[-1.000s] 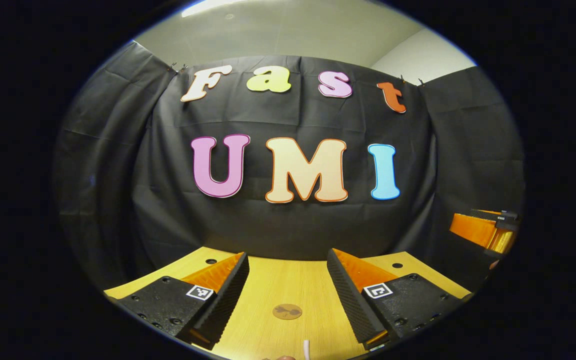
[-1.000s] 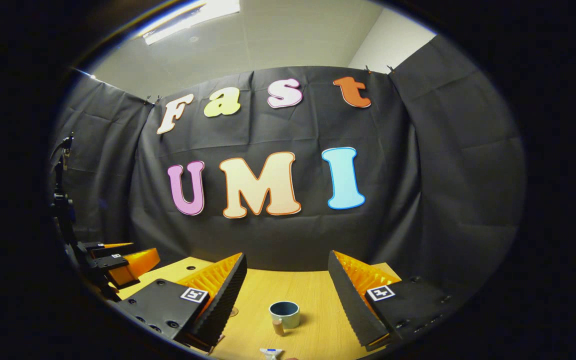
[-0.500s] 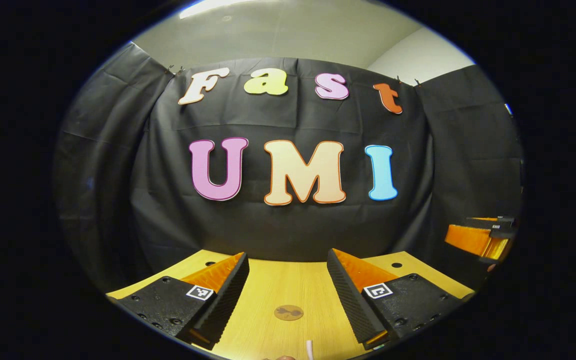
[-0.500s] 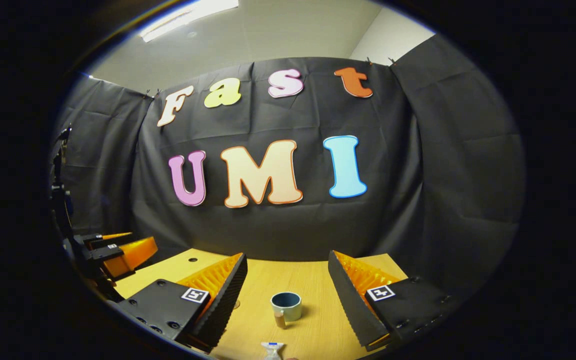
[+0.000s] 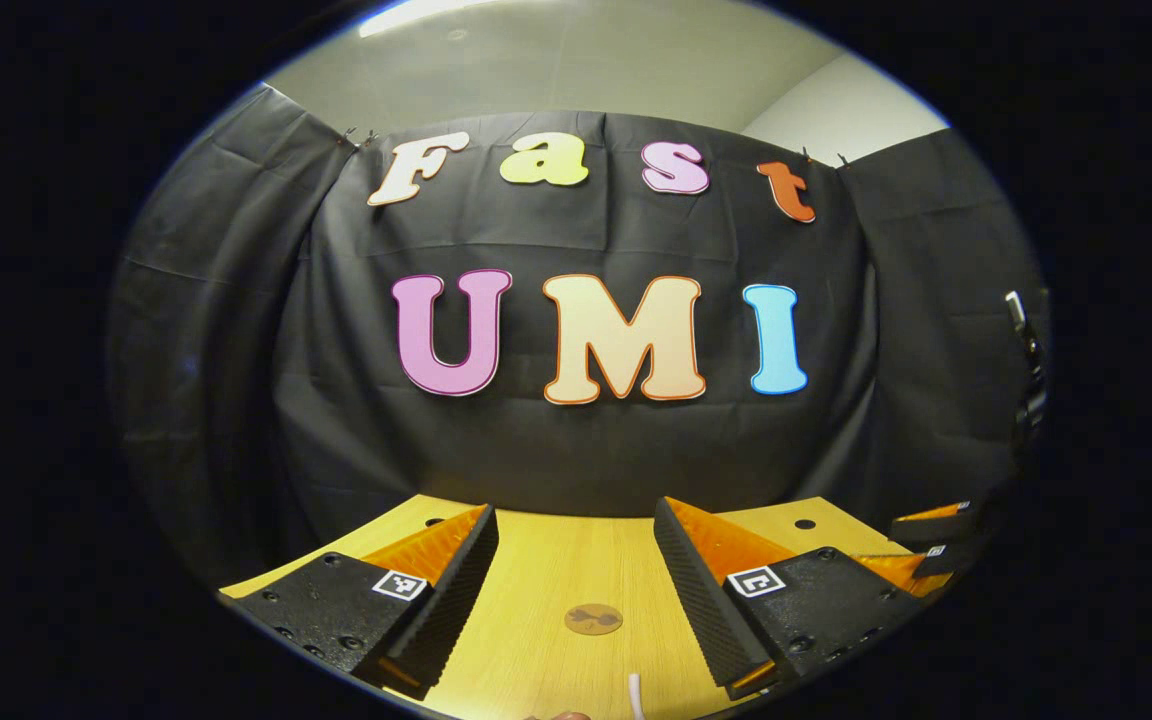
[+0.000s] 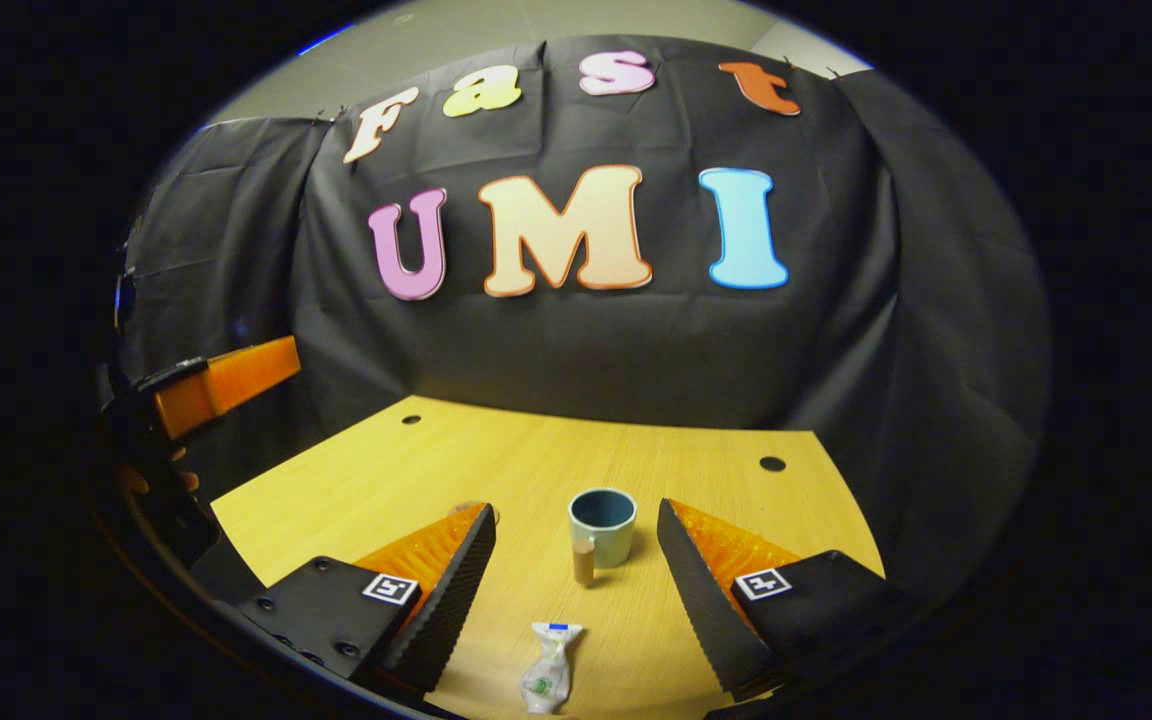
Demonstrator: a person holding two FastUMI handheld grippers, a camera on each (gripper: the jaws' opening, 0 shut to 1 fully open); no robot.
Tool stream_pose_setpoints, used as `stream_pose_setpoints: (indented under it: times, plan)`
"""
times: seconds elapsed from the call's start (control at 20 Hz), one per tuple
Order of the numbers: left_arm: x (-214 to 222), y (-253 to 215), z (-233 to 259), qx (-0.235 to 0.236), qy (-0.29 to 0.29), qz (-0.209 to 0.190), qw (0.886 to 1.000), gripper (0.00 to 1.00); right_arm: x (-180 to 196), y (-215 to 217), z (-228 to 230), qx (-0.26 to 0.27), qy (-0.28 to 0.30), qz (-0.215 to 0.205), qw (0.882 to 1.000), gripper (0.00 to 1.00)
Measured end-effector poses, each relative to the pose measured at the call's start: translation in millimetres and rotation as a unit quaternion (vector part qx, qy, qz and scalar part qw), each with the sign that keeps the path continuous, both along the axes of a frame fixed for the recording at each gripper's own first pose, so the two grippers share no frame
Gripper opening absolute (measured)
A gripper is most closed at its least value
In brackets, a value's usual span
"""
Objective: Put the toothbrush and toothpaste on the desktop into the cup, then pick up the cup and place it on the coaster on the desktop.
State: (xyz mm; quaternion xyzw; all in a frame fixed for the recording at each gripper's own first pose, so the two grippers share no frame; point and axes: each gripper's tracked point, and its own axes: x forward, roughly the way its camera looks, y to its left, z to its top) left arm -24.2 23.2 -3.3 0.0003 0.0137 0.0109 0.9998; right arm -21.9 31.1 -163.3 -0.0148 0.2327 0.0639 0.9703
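Right gripper (image 6: pixel 576 590): jaws wide apart, holding nothing, above the desktop (image 6: pixel 416 470).
Toothpaste (image 6: pixel 548 672): lying flat between the fingers, nearest the camera.
Cup (image 6: pixel 603 524): upright beyond the toothpaste, handle toward the camera.
Left gripper (image 5: pixel 576 590): jaws wide apart, nothing held.
Toothbrush (image 5: pixel 635 695): pale tip at the near edge, left gripper view.
Coaster (image 5: pixel 593 619): flat on the desktop, farther off, between the left fingers.

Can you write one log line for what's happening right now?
stage: start, nothing picked up | left gripper: open above coaster | right gripper: open, facing cup | toothpaste: lying on desktop | cup: off coaster
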Motion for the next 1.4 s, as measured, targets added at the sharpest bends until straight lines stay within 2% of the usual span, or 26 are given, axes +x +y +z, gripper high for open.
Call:
stream_pose_setpoints:
  times: [0.3,0.55,0.75,1.0,1.4]
  plan:
    - [-5.4,7.2,-5.4,0.000,0.006,0.008,1.000,0.93,-13.2,6.5,-57.6,-0.028,0.091,0.025,0.995,0.99]
    - [-8.8,15.1,-13.9,0.001,0.016,0.018,1.000,0.93,-28.4,4.8,-106.7,-0.059,0.179,0.035,0.981,0.99]
    - [-8.8,19.0,-23.8,-0.001,0.027,0.023,0.999,0.93,-43.2,-2.5,-151.5,-0.093,0.262,0.037,0.960,0.99]
    - [-8.7,23.6,-29.4,0.001,0.036,0.029,0.999,0.94,-58.6,-1.5,-193.7,-0.084,0.355,0.031,0.931,0.99]
    - [-8.2,31.6,-46.1,-0.001,0.060,0.039,0.997,0.93,-62.4,-6.1,-226.5,-0.106,0.412,0.032,0.905,0.96]
